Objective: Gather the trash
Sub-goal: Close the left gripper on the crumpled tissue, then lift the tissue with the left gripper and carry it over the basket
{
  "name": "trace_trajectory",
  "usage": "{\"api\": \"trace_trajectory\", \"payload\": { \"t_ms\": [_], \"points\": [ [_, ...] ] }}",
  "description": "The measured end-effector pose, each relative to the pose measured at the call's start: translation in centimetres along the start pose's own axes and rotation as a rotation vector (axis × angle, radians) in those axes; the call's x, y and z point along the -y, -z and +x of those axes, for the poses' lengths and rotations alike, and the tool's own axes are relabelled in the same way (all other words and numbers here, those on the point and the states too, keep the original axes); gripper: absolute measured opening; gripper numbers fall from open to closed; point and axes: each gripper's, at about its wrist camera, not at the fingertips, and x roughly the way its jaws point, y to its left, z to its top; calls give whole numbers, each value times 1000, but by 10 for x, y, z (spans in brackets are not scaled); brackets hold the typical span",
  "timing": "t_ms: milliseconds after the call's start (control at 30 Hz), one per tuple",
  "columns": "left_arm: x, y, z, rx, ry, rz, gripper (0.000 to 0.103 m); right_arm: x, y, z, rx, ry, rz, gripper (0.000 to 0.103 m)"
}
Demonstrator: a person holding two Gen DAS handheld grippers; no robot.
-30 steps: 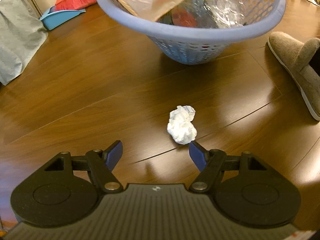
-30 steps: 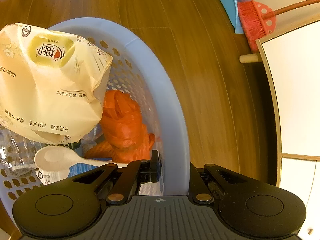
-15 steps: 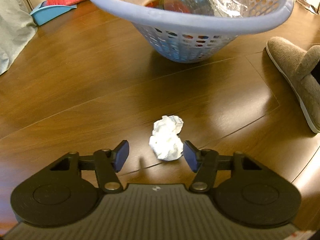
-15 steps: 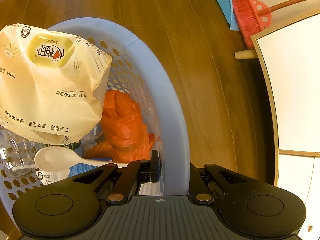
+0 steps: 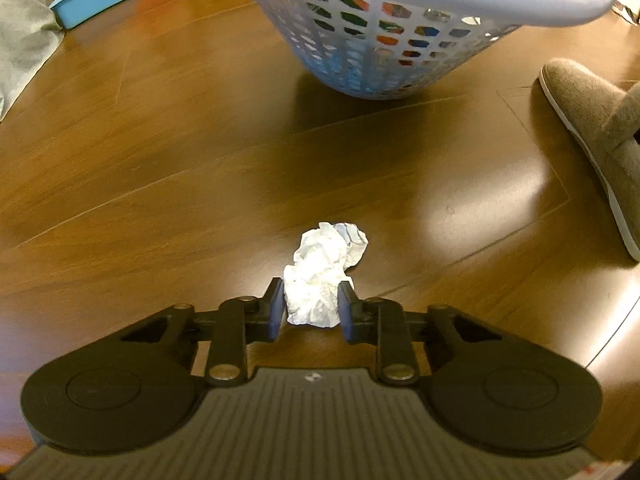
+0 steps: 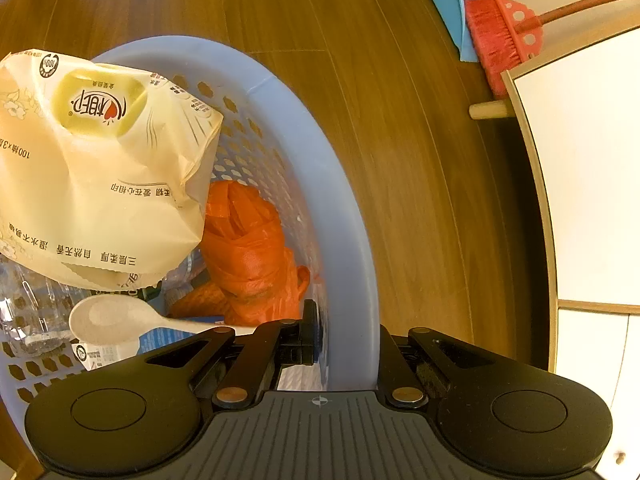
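A crumpled white paper ball lies on the brown wooden floor, and my left gripper is shut on its near end, both pads pressed into it. Beyond it the pale blue perforated basket hangs tilted above the floor. My right gripper is shut on the basket's rim, one finger inside the wall and one outside. Inside the basket I see a cream tissue pack, an orange plastic bag, a white spoon and clear plastic.
A tan slipper lies at the right of the floor. A light blue dustpan with a red broom rests by the wall, next to grey cloth. A white cabinet stands to the right of the basket.
My left gripper moved forward over the paper ball and its fingers went from wide open to shut on it. The basket shifted a little in the right grip's view.
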Motion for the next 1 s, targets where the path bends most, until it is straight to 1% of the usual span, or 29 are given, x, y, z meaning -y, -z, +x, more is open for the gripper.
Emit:
{"api": "trace_trajectory", "payload": {
  "t_ms": [133,267,600,867,1000],
  "points": [
    [-9,6,-12,1,-10,2,19,-2,0,0,4,7,-17,0],
    [-18,11,-30,1,-31,7,19,-3,1,1,5,12,-30,0],
    [-51,13,-101,32,-102,-27,19,-6,1,2,-1,20,-48,0],
    [-53,7,-153,54,-146,-16,19,-9,-4,0,-6,27,-51,0],
    [-48,11,-176,63,-172,-3,19,-11,-8,-1,-7,28,-47,0]
  ]
}}
